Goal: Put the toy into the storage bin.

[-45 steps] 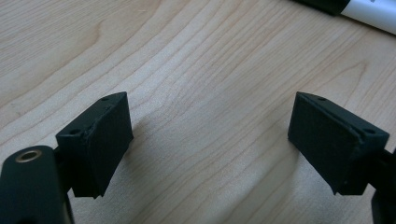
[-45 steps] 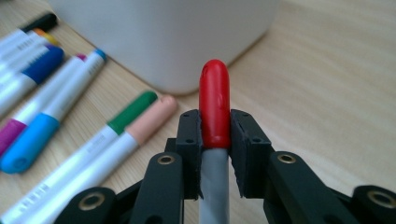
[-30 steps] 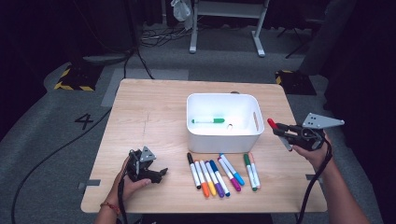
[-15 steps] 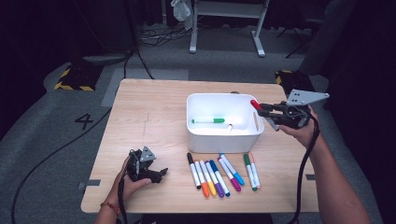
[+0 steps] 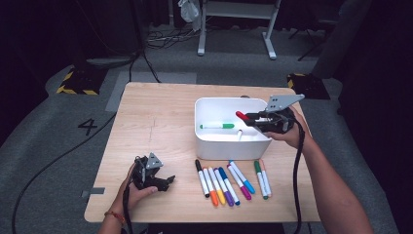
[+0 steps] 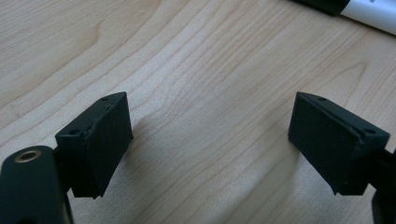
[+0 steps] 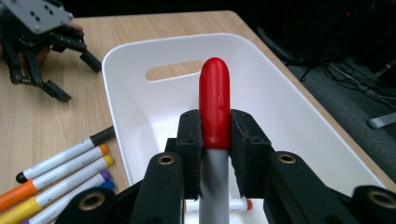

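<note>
The right gripper hangs over the right half of the white rectangular plastic bin in the high view, its two black jaws clamped tight on a red-capped marker with a pale barrel. In the right gripper view the pads press on the base of the red cap, and the cap points out past them above the bin's hollow. Inside the bin lies a green-capped marker, and a second marker with an orange end rests on the bin's floor just below the jaws. The left gripper rests on the light wooden table near its front left corner, well apart from the bin; its jaws stand wide apart with nothing but bare wood between them. In front of the bin, a row of coloured markers lies side by side on the table.
</note>
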The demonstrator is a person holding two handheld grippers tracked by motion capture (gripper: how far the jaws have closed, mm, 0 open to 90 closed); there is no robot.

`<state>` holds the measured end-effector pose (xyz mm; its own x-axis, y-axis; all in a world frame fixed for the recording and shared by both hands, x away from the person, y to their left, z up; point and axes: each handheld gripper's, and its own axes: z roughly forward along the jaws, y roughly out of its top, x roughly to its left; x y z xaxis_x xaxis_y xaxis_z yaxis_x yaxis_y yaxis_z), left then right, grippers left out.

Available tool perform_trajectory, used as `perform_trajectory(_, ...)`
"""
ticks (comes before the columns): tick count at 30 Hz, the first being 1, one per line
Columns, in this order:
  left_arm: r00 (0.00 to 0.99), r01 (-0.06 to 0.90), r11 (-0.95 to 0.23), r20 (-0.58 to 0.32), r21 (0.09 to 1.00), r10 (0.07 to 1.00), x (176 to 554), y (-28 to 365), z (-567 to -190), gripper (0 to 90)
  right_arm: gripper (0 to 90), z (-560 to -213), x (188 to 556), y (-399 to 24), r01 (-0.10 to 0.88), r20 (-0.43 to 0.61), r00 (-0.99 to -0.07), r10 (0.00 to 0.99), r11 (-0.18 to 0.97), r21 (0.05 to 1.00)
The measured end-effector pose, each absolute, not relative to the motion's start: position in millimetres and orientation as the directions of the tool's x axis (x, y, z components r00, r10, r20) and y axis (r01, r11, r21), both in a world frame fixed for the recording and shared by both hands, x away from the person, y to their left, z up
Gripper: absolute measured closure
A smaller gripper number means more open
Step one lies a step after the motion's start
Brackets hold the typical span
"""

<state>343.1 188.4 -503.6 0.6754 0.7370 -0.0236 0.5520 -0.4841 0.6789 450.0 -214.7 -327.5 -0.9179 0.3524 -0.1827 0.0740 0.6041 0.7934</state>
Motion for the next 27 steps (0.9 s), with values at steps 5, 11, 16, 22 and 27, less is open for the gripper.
perform_trajectory(5,0.679,0.549,-0.488,-0.021,0.678,0.734,343,188,-503,13.7,75.0,-338,454,-201,0.079,-0.171,-0.937,0.306,0.66,0.747)
perform_trajectory(11,0.68,0.547,-0.49,-0.02,0.679,0.733,343,188,-503,13.7,74.8,-353,456,-183,0.08,-0.161,-0.959,0.232,0.772,0.63)
perform_trajectory(16,0.68,0.547,-0.49,-0.02,0.679,0.733,343,188,-503,13.7,74.7,-357,455,-177,0.084,-0.149,-0.966,0.212,0.802,0.591)
perform_trajectory(22,0.68,0.548,-0.489,-0.02,0.679,0.733,343,188,-503,13.7,73.5,-362,455,-169,0.096,-0.144,-0.968,0.207,0.832,0.546)
perform_trajectory(27,0.68,0.548,-0.489,-0.021,0.679,0.733,343,188,-503,13.7,70.6,-363,456,-171,0.108,-0.145,-0.963,0.229,0.815,0.569)
